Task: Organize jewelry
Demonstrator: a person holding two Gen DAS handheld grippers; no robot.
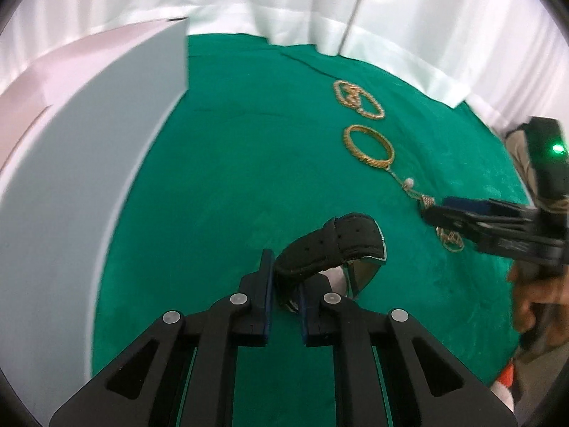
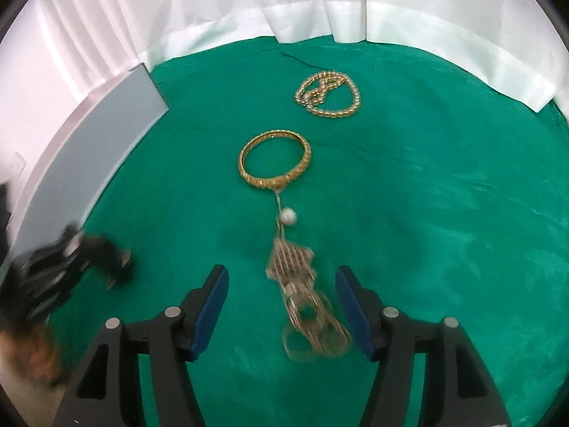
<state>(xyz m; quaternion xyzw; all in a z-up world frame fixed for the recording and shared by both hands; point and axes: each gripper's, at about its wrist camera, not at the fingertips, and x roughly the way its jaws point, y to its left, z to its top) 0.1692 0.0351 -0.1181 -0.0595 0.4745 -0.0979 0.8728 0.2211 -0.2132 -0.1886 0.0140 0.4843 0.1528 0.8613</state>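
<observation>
The left gripper (image 1: 284,291) pinches the black watch (image 1: 338,245) by its strap above the green cloth (image 1: 231,178). The right gripper (image 2: 281,302) gapes around the earrings (image 2: 306,306); their chain, touching the bangle (image 2: 275,158), might drag it.

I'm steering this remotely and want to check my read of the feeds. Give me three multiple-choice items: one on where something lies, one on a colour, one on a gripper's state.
1. Where does the gold bangle lie?
A. between the bead necklace and the pendant earring
B. inside the grey box
C. on the watch

2. What colour is the watch strap?
A. white
B. black
C. gold

3. How is the right gripper?
A. shut on the bangle
B. shut on nothing
C. open

Answers:
1. A, the right wrist view shows it on the green cloth between them.
2. B, the strap in the left gripper is black.
3. C, its pads stand wide either side of the earring.
</observation>
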